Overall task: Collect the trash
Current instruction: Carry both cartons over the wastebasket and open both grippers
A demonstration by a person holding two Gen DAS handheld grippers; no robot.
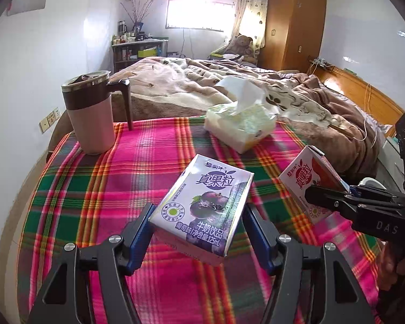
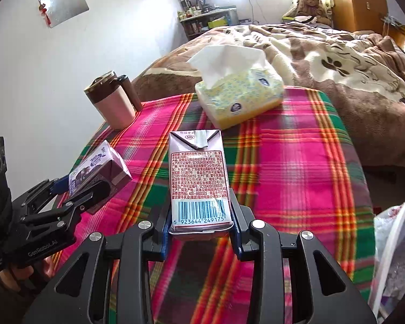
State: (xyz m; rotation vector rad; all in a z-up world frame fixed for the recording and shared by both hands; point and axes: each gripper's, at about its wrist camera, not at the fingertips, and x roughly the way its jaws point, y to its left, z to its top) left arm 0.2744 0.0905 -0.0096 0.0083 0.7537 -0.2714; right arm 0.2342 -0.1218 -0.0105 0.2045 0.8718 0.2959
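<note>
A purple milk-drink carton (image 1: 202, 202) sits tilted between the blue pads of my left gripper (image 1: 198, 212), which is shut on it and holds it just above the plaid tablecloth (image 1: 94, 189). My right gripper (image 2: 201, 216) is shut on a red milk-drink carton (image 2: 197, 167), whose barcode side faces the camera. In the left wrist view the right gripper (image 1: 329, 191) shows at the right edge with the red carton (image 1: 305, 172) in its fingers. The right wrist view shows the left gripper (image 2: 83, 186) at the left, clamped on the purple carton (image 2: 100, 164).
A pink lidded mug (image 1: 90, 113) stands at the table's far left. At the far middle lies a yellow tissue pack (image 1: 240, 124). Behind the table is a bed (image 1: 256, 81) with brown blankets. A white-rimmed bag or bin (image 2: 397, 243) shows at the right edge.
</note>
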